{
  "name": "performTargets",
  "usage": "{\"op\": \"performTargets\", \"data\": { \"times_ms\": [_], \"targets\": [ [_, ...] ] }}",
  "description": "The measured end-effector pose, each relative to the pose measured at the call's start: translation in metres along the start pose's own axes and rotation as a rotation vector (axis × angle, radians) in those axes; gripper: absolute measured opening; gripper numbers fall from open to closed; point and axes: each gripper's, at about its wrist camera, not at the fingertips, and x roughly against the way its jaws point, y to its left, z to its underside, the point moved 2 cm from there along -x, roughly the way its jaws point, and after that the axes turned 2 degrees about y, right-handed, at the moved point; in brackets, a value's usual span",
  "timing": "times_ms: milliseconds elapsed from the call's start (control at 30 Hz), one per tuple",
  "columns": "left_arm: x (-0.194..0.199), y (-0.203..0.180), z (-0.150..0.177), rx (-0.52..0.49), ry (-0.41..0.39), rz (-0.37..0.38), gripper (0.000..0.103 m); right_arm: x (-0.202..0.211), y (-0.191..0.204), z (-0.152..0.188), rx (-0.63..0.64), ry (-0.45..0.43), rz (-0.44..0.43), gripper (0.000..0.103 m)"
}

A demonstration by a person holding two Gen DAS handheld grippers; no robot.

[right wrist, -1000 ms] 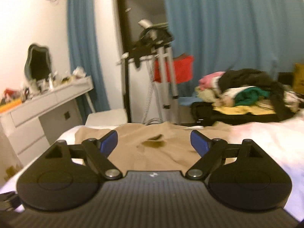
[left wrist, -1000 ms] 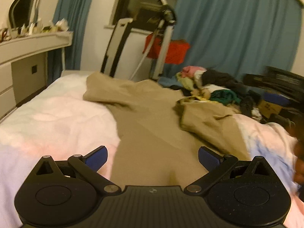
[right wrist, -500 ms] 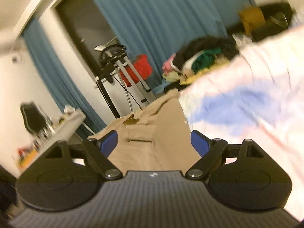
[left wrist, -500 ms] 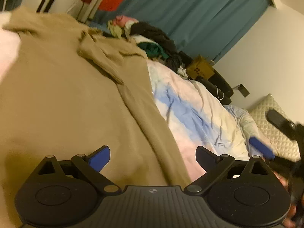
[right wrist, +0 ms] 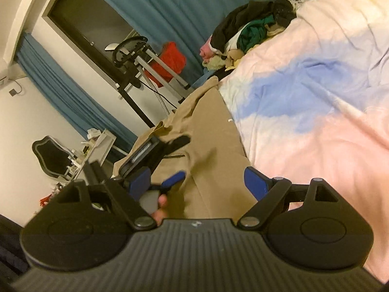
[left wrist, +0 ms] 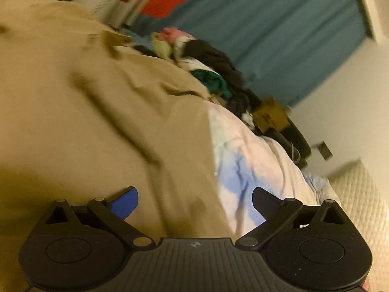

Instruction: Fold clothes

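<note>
Here both claws gape wide, gripping nothing: the left claw (left wrist: 195,200) over the right edge of the wrinkled tan cotton garment (left wrist: 97,121), the right claw (right wrist: 195,182) above its hem. The garment lies spread on the pink-and-blue tie-dye bed cover (right wrist: 316,92). At one o'clock, a jumbled laundry heap (left wrist: 209,73) sits before teal curtains (left wrist: 279,24).

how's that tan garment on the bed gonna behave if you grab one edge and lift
The tan garment is probably floppy: it lies in soft wrinkles and drapes over the quilt. Lifted by one edge, the rest would likely sag and drag. It looks thin, so probably light.
</note>
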Motion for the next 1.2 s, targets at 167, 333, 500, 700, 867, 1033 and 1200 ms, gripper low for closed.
{"op": "performTargets", "data": {
  "times_ms": [167, 333, 500, 700, 867, 1033, 1200],
  "targets": [
    [-0.028, -0.004, -0.005, -0.049, 0.022, -0.006, 0.102, -0.009, -0.013, -0.007, -0.050, 0.000, -0.020, 0.086],
    [-0.022, -0.004, 0.000, -0.072, 0.109, 0.158, 0.102, -0.017, -0.025, -0.015, -0.112, -0.002, -0.032, 0.086],
    [-0.011, -0.003, 0.015, -0.035, 0.227, 0.376, 0.098, -0.013, -0.028, -0.018, -0.150, -0.023, -0.073, 0.086],
    [0.002, -0.007, 0.045, 0.009, 0.340, 0.516, 0.095, 0.005, -0.032, -0.023, -0.172, -0.071, -0.086, 0.086],
    [0.024, -0.012, 0.078, 0.020, 0.414, 0.593, 0.095, 0.025, -0.039, -0.029, -0.212, -0.136, -0.105, 0.087],
    [0.038, -0.016, 0.107, 0.033, 0.471, 0.631, 0.094, 0.042, -0.046, -0.031, -0.241, -0.182, -0.119, 0.087],
    [0.041, -0.021, 0.131, 0.051, 0.500, 0.600, 0.092, 0.051, -0.051, -0.031, -0.268, -0.204, -0.130, 0.087]
  ]
}}
